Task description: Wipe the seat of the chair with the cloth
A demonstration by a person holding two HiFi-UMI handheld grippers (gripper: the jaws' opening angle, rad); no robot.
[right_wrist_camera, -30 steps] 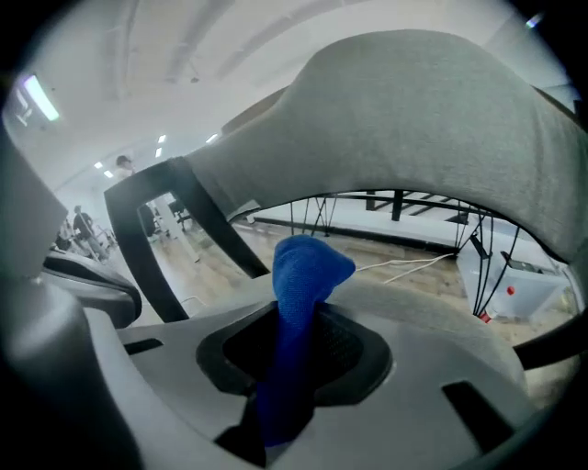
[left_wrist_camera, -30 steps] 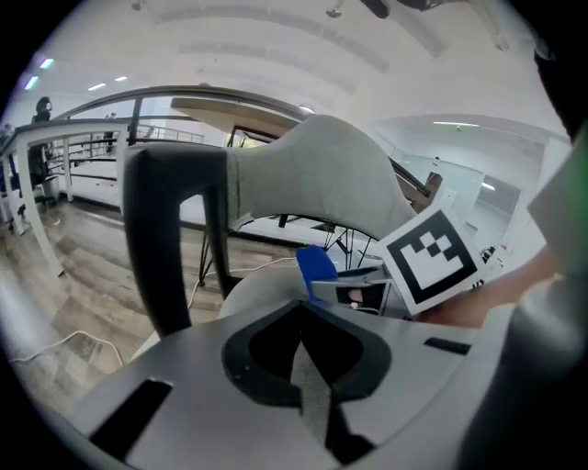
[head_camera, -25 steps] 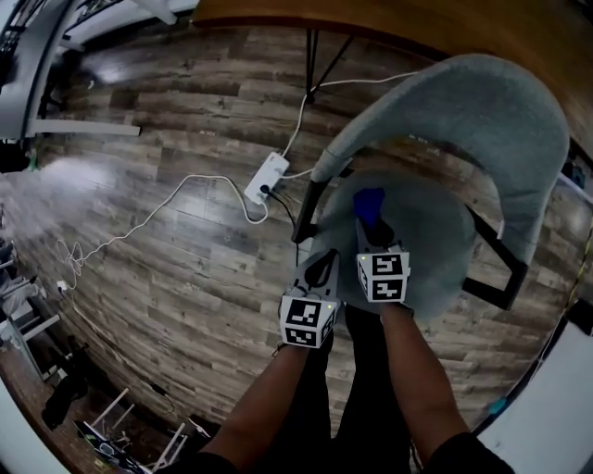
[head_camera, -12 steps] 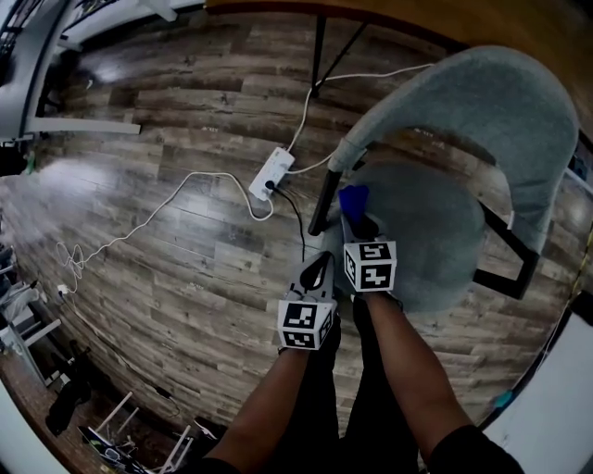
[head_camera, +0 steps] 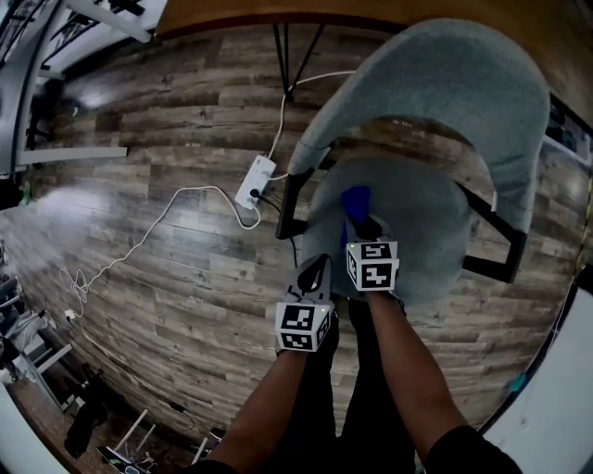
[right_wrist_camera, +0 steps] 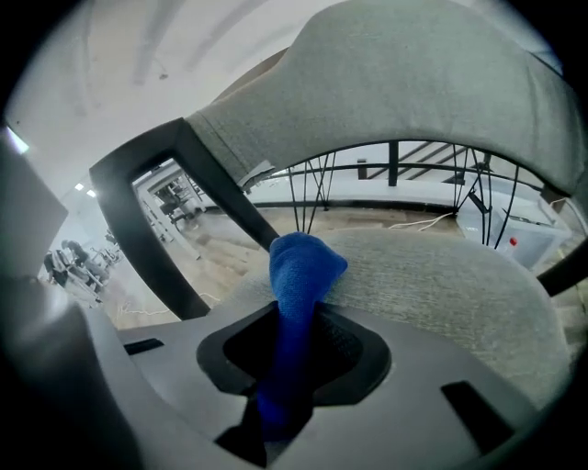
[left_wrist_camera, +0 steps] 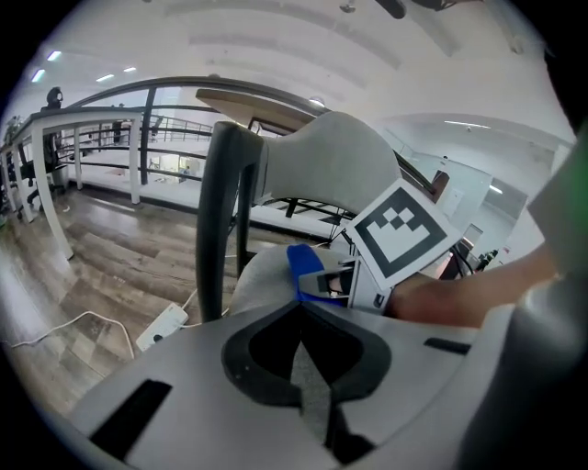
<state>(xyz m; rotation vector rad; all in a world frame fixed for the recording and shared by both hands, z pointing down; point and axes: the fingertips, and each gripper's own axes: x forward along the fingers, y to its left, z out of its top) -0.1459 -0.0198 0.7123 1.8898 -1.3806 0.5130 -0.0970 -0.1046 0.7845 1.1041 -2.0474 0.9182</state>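
A grey upholstered chair (head_camera: 463, 93) with a curved backrest and black frame stands ahead of me; its round seat (head_camera: 426, 222) shows in the head view. My right gripper (head_camera: 359, 222) is shut on a blue cloth (head_camera: 355, 204), which rests on the seat's left part. In the right gripper view the blue cloth (right_wrist_camera: 299, 275) bunches up out of the jaws against the grey seat (right_wrist_camera: 441, 285). My left gripper (head_camera: 313, 270) is shut and holds nothing, hovering beside the seat's front left edge. In the left gripper view the cloth (left_wrist_camera: 303, 266) shows beyond the closed jaws.
A white power strip (head_camera: 254, 181) with white cables lies on the wooden floor (head_camera: 167, 250) left of the chair. A black chair leg (head_camera: 289, 204) stands near it. A wooden table edge (head_camera: 250, 14) runs along the top. The person's legs are below the grippers.
The right gripper with the cloth has slid left and towards me across the seat over the last second. The left gripper has stayed about where it was.
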